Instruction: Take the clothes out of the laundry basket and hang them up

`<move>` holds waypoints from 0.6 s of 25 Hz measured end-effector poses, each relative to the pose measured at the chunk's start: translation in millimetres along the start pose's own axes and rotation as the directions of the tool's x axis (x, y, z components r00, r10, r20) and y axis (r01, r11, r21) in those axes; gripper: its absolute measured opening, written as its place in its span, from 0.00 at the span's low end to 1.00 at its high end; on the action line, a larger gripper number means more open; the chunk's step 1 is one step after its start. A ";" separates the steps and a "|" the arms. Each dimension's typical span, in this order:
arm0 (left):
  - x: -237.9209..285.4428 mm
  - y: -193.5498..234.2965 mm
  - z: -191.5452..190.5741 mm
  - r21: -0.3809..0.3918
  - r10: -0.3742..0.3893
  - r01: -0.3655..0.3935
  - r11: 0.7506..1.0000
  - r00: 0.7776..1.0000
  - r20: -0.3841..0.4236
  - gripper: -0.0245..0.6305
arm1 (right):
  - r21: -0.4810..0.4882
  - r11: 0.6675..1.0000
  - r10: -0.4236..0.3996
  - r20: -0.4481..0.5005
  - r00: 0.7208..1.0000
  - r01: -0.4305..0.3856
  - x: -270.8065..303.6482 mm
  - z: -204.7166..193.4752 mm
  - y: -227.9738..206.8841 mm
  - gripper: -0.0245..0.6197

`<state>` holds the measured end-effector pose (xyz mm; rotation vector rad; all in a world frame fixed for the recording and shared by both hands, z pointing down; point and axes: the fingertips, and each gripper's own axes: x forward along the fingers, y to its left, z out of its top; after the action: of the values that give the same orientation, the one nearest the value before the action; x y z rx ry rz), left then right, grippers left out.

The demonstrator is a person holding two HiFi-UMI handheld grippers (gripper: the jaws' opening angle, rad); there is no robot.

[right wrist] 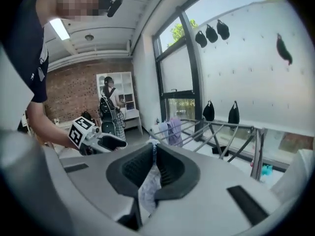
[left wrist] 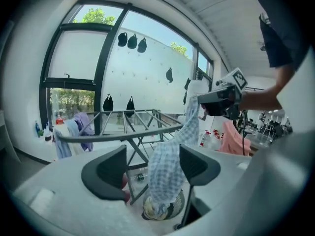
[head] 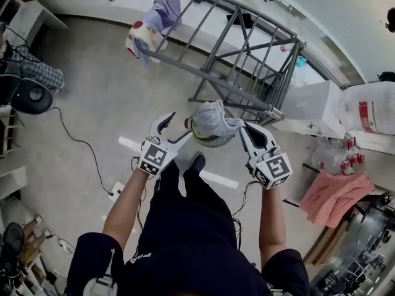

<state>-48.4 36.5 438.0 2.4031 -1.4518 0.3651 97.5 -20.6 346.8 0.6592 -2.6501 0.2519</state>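
Head view first: the checked cloth point(head: 213, 119) sits bunched up in the middle of the frame, right over the basket point(head: 210, 142). The right gripper point(head: 245, 131) has one corner of it, and the left gripper point(head: 174, 130) is just to the left with its tips near the cloth but not on it. The rack point(head: 247, 60) fills the upper middle, with a few clothes point(head: 151, 23) draped on its upper left end and a pink towel point(head: 336, 196) over at the lower right. In the left gripper view, its fingers point(left wrist: 106, 173) are spread wide. The cloth point(left wrist: 167, 161) hangs down the gap between them, closer to the right-hand one, and nothing is squeezing it. It runs from the right gripper point(left wrist: 216, 102) at upper right down to the basket point(left wrist: 165, 210) at the bottom, with the rack point(left wrist: 133, 127) behind. In the right gripper view, the right gripper point(right wrist: 154, 166) has its fingers pressed together on the cloth point(right wrist: 147, 188). A thin edge pokes out above the pads and the rest droops below them. The left gripper point(right wrist: 96, 139) is at left and the rack point(right wrist: 221, 132) at right.
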 end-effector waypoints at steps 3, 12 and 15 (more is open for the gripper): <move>-3.1 2.5 41.4 0.013 -0.026 0.026 1.000 0.999 0.042 0.53 | -0.067 0.998 0.015 0.059 0.998 -0.011 -27.7 54.6 15.7 0.07; 7.4 -53.1 123.8 0.159 -0.388 0.375 0.913 0.920 0.056 0.53 | -0.222 0.975 0.045 0.232 0.972 0.008 -107.7 167.2 49.1 0.07; 7.5 -70.6 116.6 0.161 -0.458 0.453 0.877 0.889 -0.002 0.53 | -0.242 0.970 0.036 0.249 0.968 0.027 -115.4 175.8 53.7 0.07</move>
<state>24.4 16.1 324.4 2.7890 -0.8438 0.3303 106.5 27.3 135.3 0.6397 -2.8582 -0.1674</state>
